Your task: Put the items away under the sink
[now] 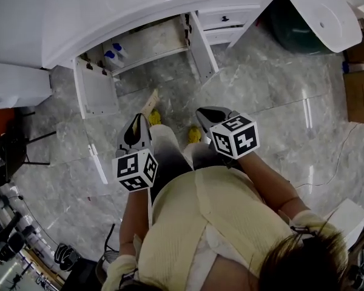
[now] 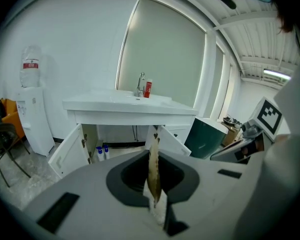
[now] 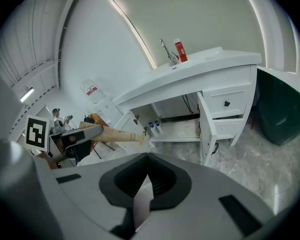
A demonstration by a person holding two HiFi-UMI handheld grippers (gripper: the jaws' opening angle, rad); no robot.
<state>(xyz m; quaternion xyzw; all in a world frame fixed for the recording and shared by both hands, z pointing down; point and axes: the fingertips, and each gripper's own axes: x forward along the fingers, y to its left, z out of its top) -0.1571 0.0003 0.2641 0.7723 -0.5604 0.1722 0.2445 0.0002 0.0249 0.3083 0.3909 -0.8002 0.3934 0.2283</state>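
Floor [image 1: 279, 83]: grey marble-pattern tile. The person stands on it facing the sink unit; yellow shoes [image 1: 194, 135] show between the 2 grippers in the head view.

Sink unit: white vanity with a white top surface [image 1: 139, 11]. Cabinet [image 1: 151, 44] under the basin stands open, with 2 doors swung outward: left door [image 1: 97, 93], right door [image 1: 201, 44]. Drawers [image 1: 224, 20] sit to the right of the cabinet.

Dark green bin [image 1: 297, 29]: on the floor, right of the vanity.

Water dispenser [image 2: 32, 114]: white, bottle on top, against the wall left of the vanity.

Left gripper [image 1: 138, 121]: fingers closed on a flat tan paper packet [image 1: 150, 102]. The packet projects forward past the fingertips toward the open cabinet, held above the floor and well short of the cabinet. The left gripper view sees it edge-on and upright; the right gripper view shows its broad side with dark print, too small to read.

Right gripper [image 1: 209, 113]: fingers closed together, nothing visible between them. It points toward the right door and is level with the left gripper.

In the cabinet: 2 small bottles with blue caps [image 1: 114, 53], side by side at the left end of the cabinet floor, near the left door hinge.

On the surface: chrome faucet [image 2: 140, 84], with 1 red tube [image 2: 148, 89] upright just beside it.
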